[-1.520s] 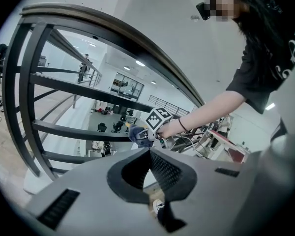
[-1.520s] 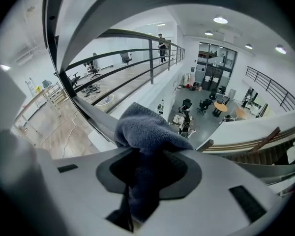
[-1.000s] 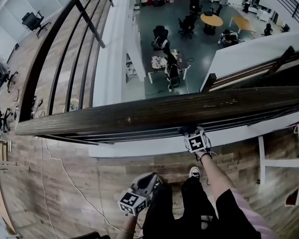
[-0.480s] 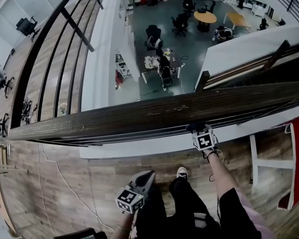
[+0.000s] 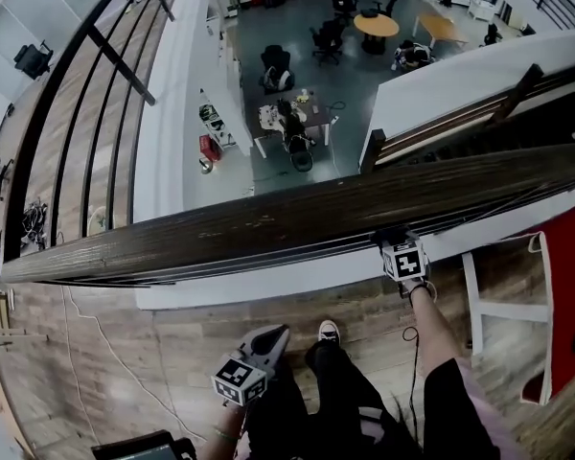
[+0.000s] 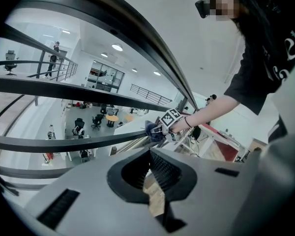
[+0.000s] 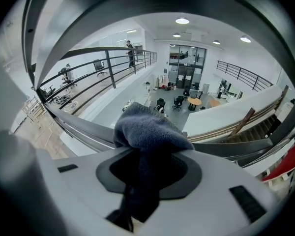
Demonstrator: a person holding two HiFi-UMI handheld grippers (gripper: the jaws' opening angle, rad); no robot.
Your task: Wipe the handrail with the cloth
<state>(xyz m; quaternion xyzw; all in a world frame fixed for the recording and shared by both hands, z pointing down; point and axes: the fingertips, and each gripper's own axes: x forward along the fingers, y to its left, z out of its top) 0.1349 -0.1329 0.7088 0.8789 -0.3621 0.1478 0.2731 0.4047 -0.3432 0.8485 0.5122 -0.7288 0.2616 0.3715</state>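
Up against the near edge of the dark wooden handrail (image 5: 268,220), the right gripper (image 5: 399,245) is clamped on a grey-blue cloth (image 7: 150,132). The cloth bunches out ahead of its jaws and trails back between them, so it sits right at the rail. Well below that gripper and off to its left, down by the person's legs (image 5: 345,391), the left gripper (image 5: 276,336) hangs clear of the rail. Its jaws are closed together with nothing between them, above the wood floor (image 5: 172,353).
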